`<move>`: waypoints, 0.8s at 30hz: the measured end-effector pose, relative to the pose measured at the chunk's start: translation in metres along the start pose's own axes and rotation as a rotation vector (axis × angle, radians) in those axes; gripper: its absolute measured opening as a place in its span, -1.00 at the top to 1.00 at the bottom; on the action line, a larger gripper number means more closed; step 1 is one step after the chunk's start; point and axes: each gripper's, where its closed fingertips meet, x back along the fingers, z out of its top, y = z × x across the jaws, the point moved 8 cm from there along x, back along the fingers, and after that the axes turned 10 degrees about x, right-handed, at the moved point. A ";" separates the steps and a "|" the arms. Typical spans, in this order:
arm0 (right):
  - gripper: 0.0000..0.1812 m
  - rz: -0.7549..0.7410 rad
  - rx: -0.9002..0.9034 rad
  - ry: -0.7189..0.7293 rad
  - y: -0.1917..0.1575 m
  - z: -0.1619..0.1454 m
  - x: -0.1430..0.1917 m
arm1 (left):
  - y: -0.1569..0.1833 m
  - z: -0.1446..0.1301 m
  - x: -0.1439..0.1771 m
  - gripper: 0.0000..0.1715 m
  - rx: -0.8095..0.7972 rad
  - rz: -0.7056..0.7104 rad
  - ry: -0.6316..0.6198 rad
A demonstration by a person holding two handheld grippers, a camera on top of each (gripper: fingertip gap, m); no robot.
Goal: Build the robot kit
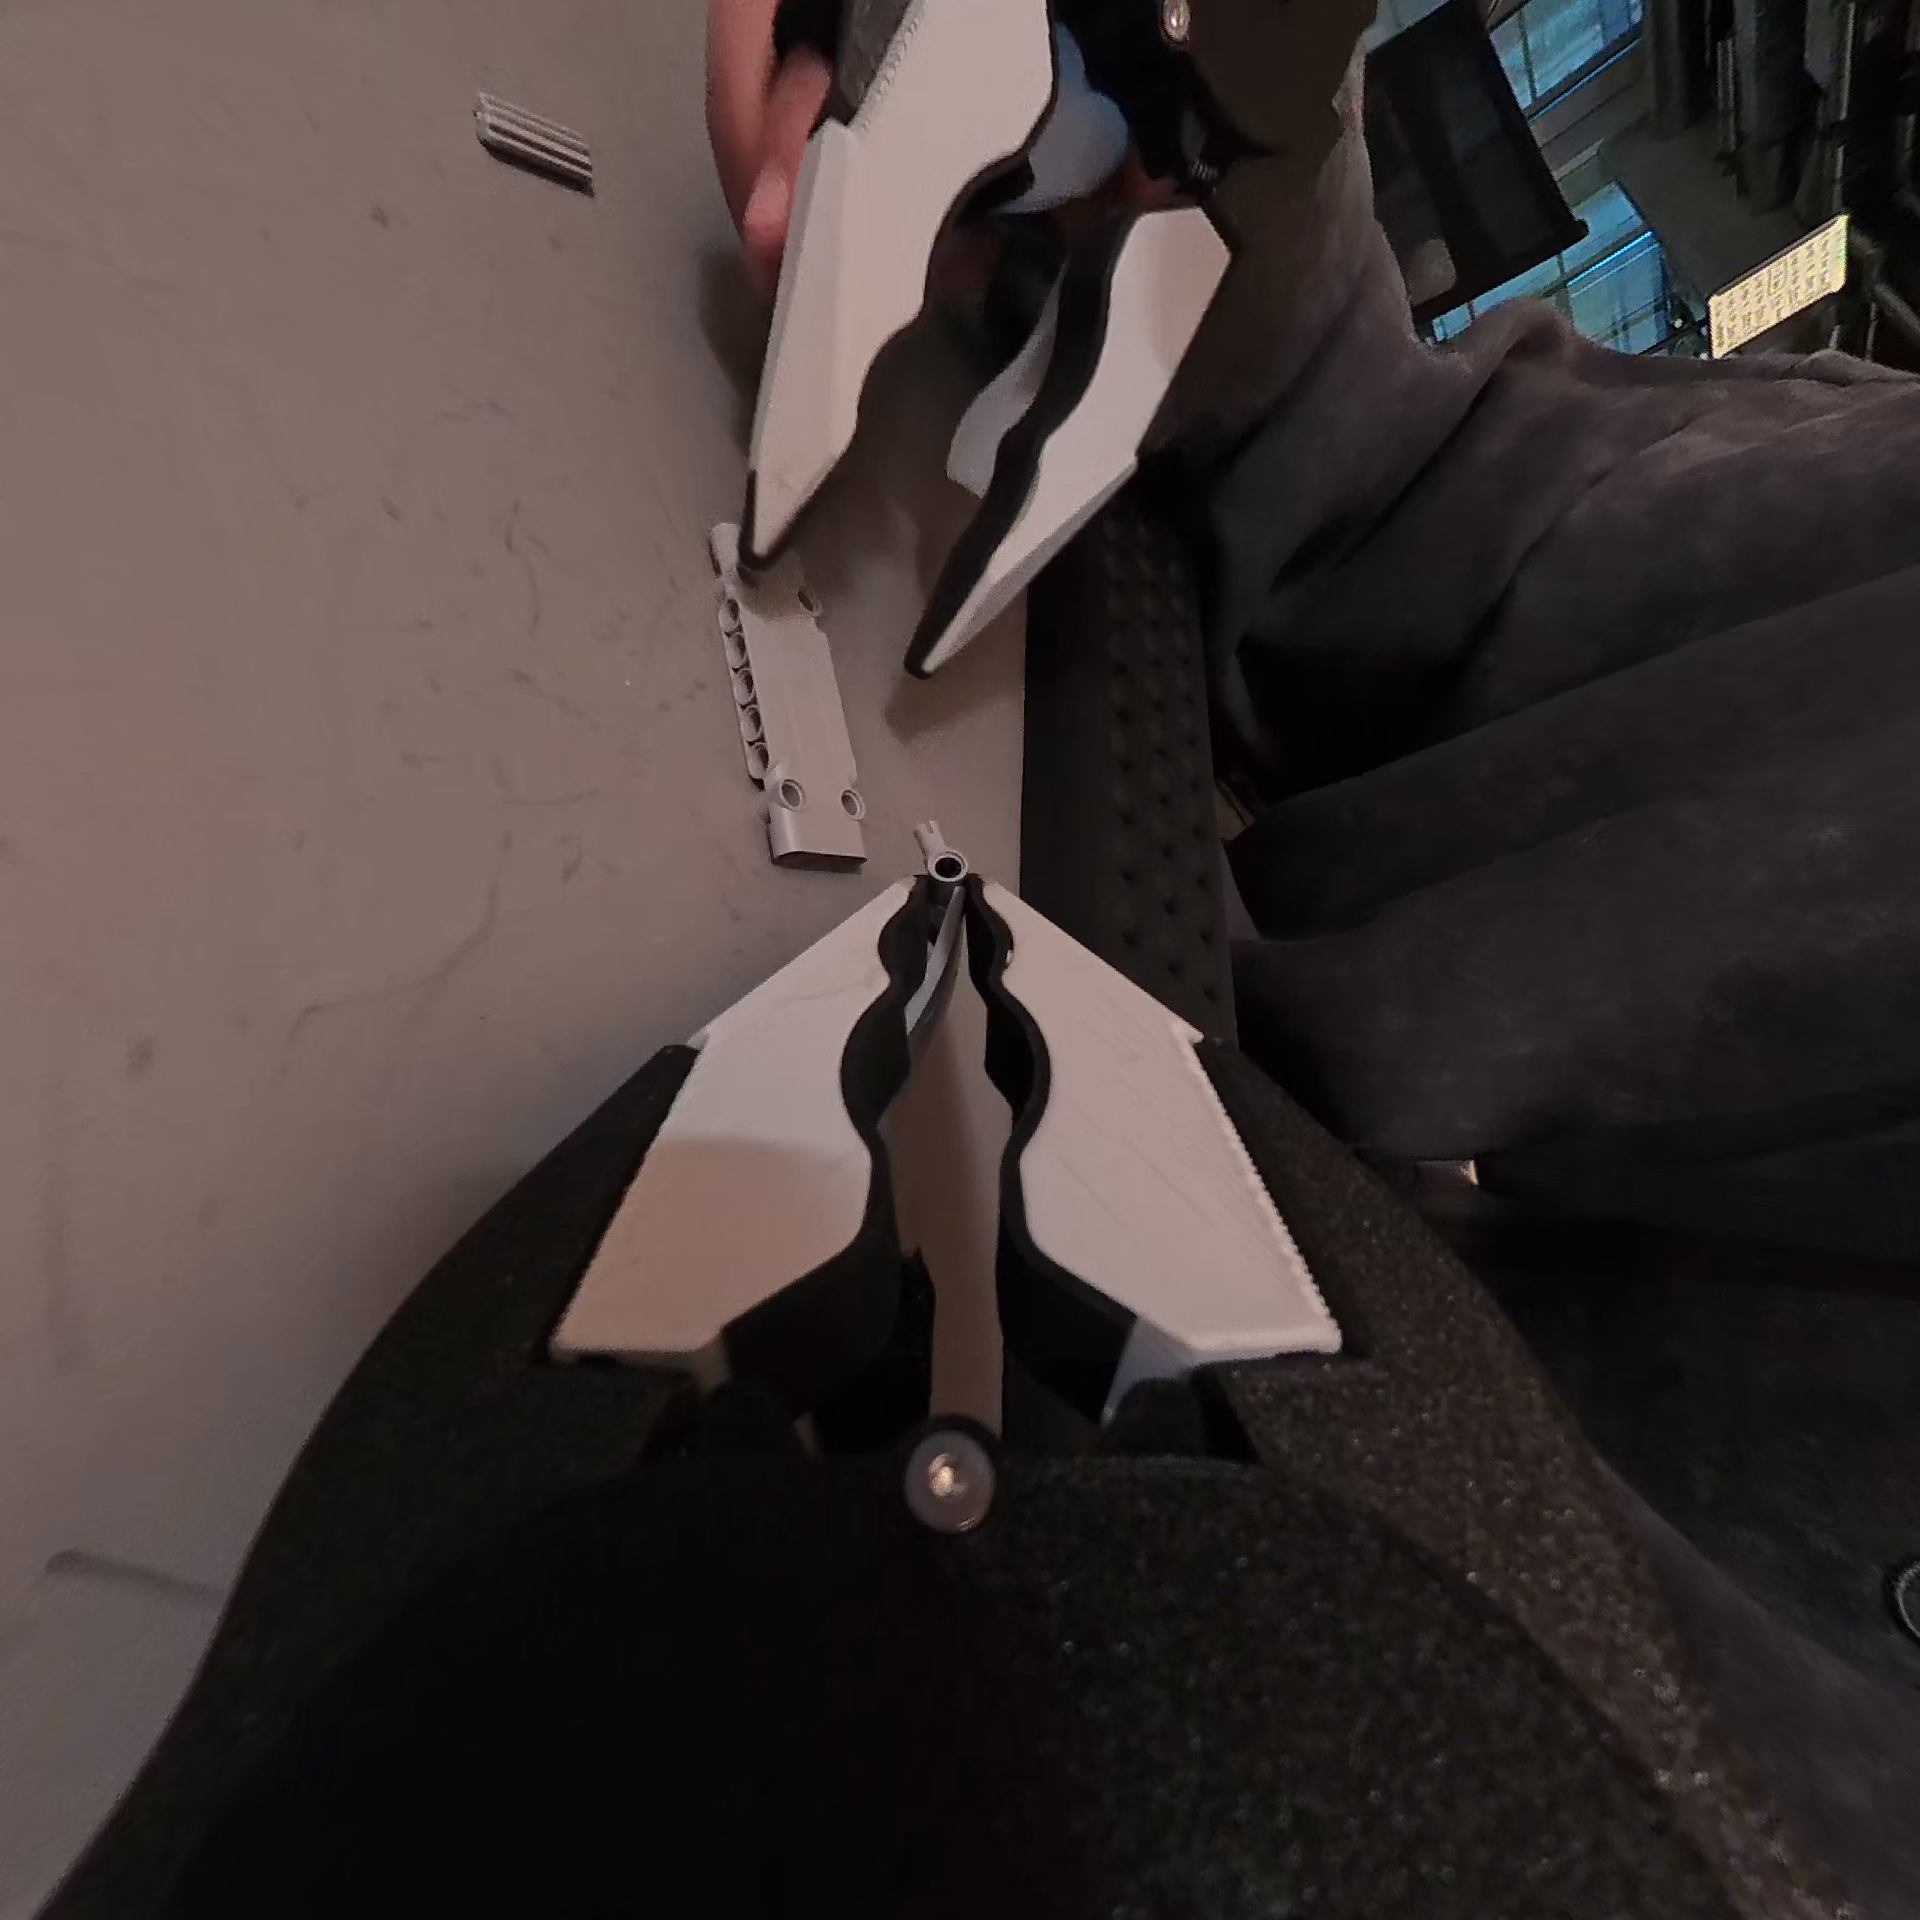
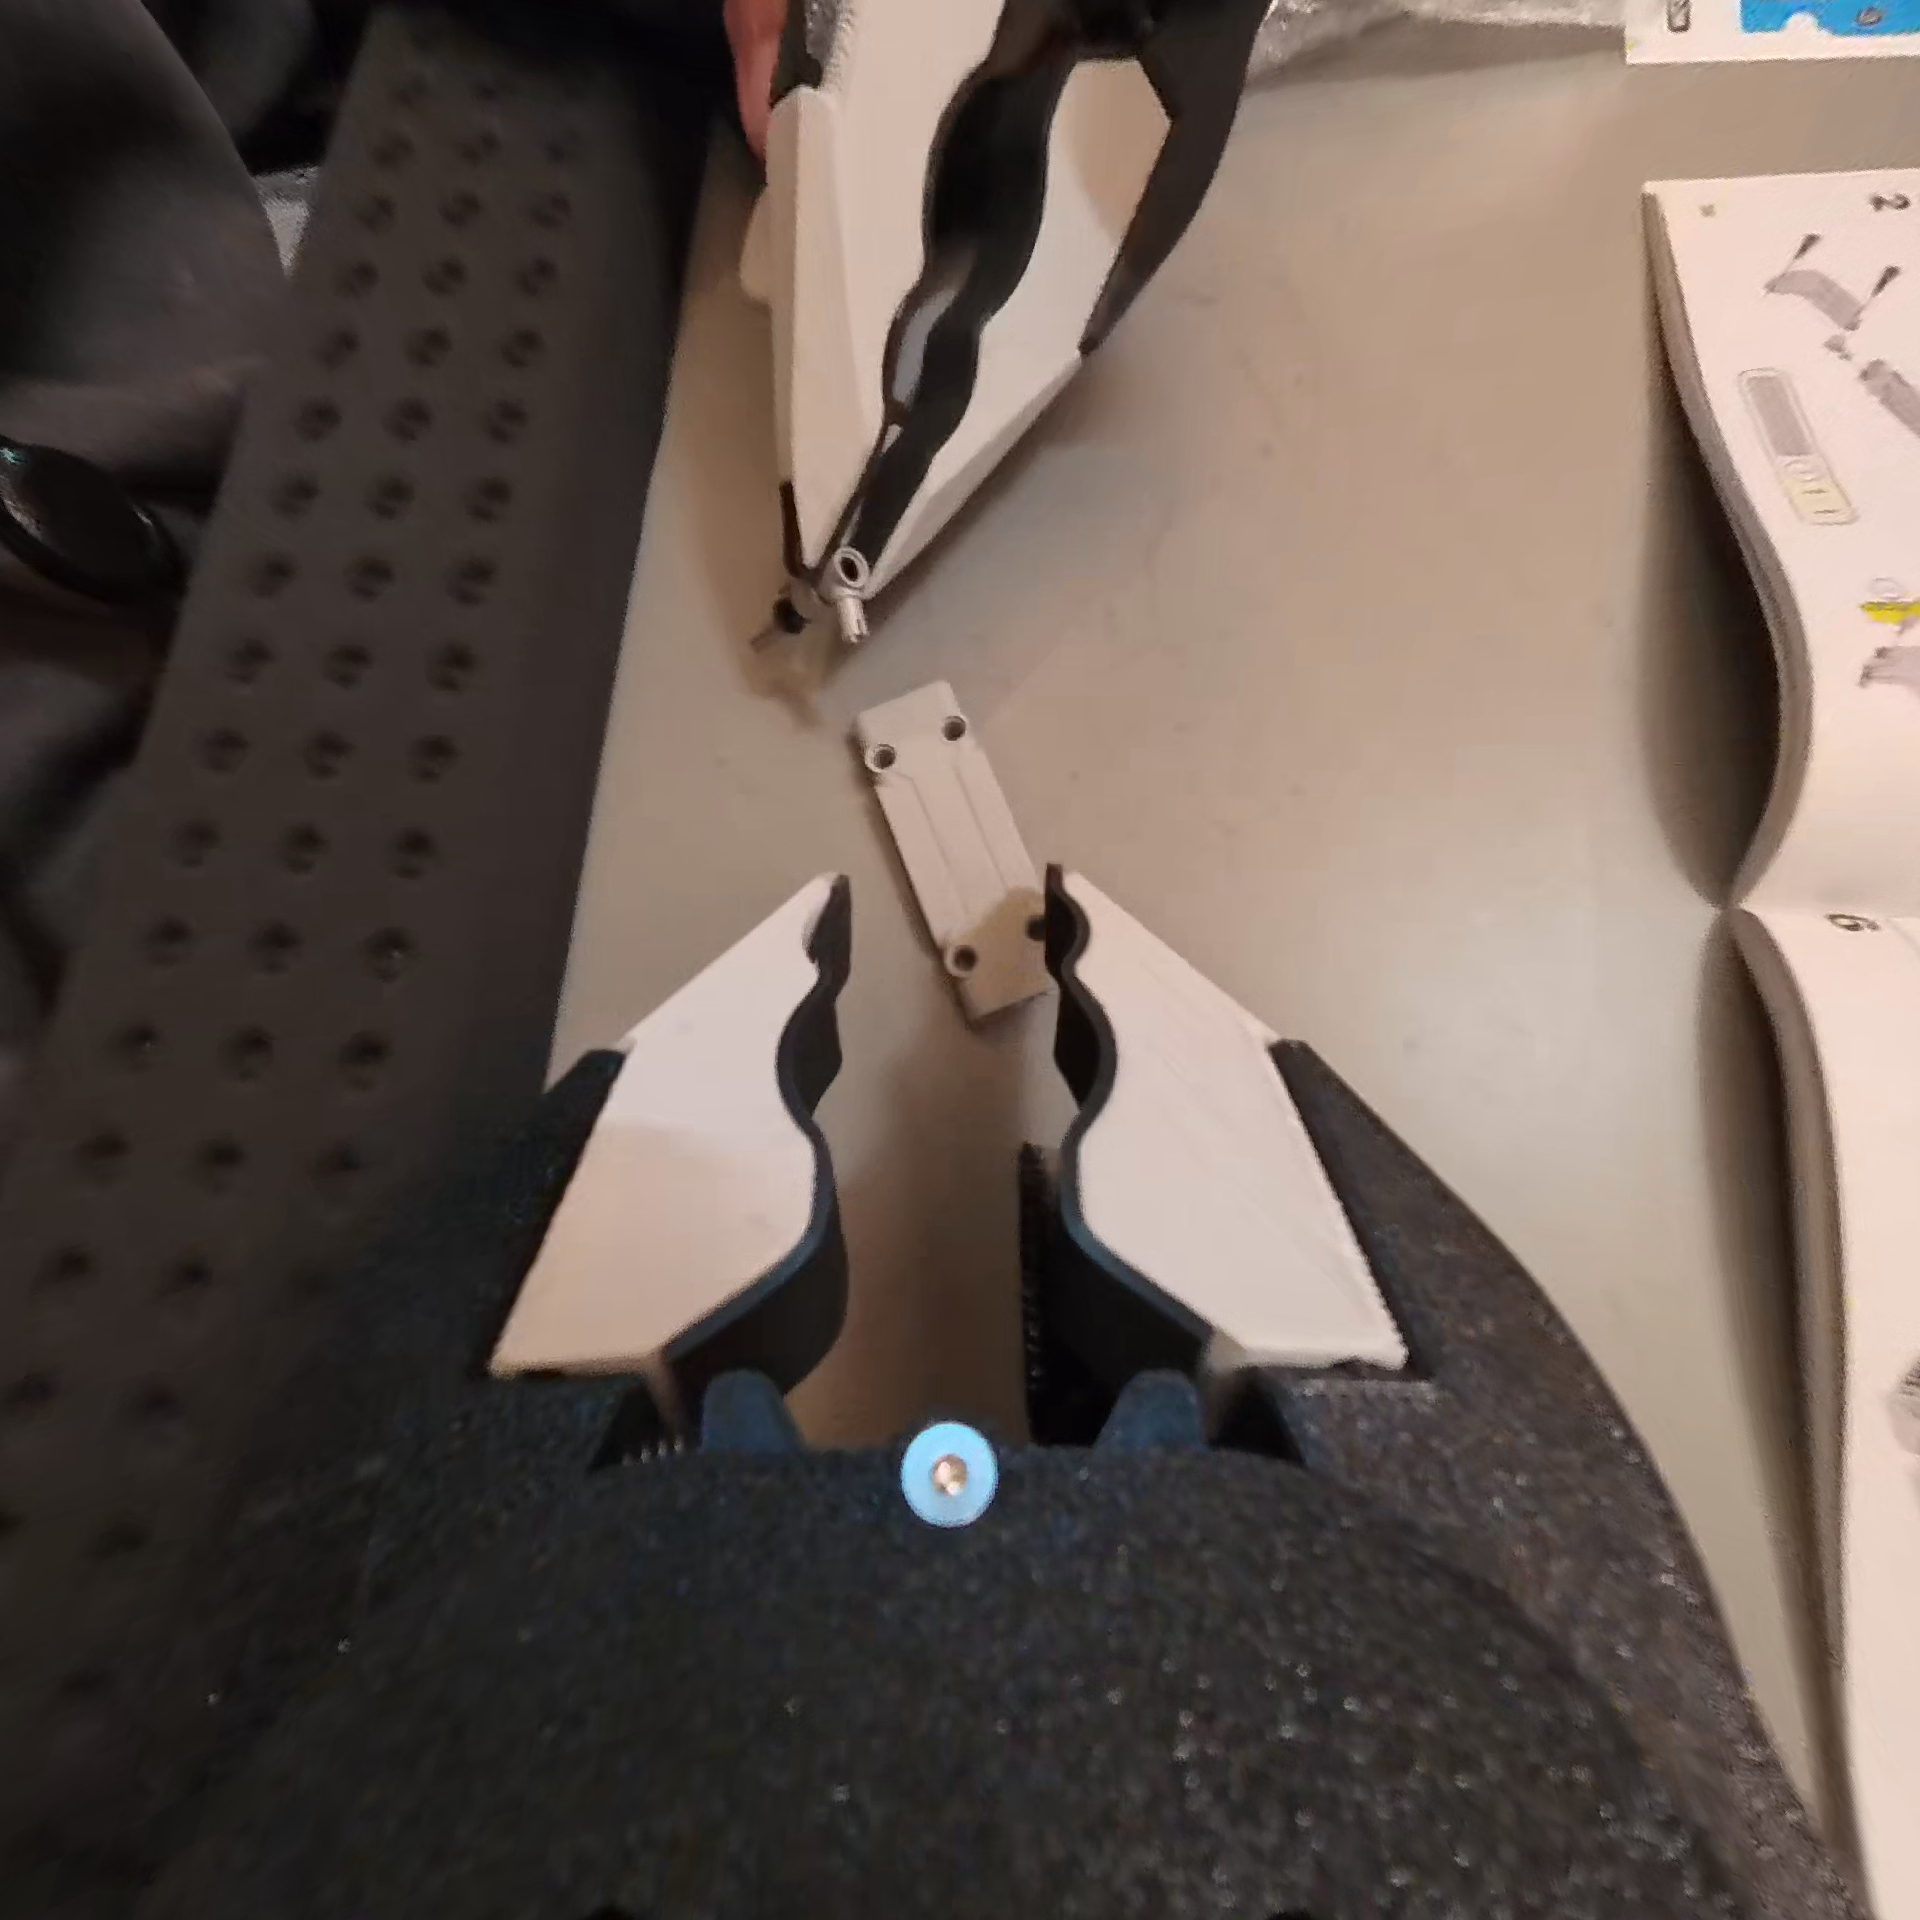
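My left gripper (image 1: 943, 881) is shut on a small grey pin connector (image 1: 943, 860) whose tip sticks out past the fingertips. It also shows in the right wrist view (image 2: 831, 582), with the connector (image 2: 850, 584) just above the table. A flat grey panel piece with holes (image 1: 795, 707) lies on the table between the two grippers. My right gripper (image 2: 945, 894) is open and empty, its jaws on either side of the near end of the panel (image 2: 951, 836). In the left wrist view one fingertip (image 1: 764, 540) of the right gripper (image 1: 836, 608) touches the panel's far end.
An open instruction booklet (image 2: 1829, 623) lies on the right of the beige table (image 2: 1351, 623). A dark perforated chair part (image 2: 343, 675) runs along the table's edge. A small ribbed grey piece (image 1: 535, 151) lies farther off. A person's dark clothing (image 1: 1558, 831) is beside the table. One gripper's finger ends stand about 6 cm off the other's.
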 end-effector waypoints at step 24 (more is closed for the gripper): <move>0.74 -0.796 1.234 -0.527 -0.015 -0.008 -0.008 | -0.003 0.024 0.023 0.94 -0.055 0.070 0.277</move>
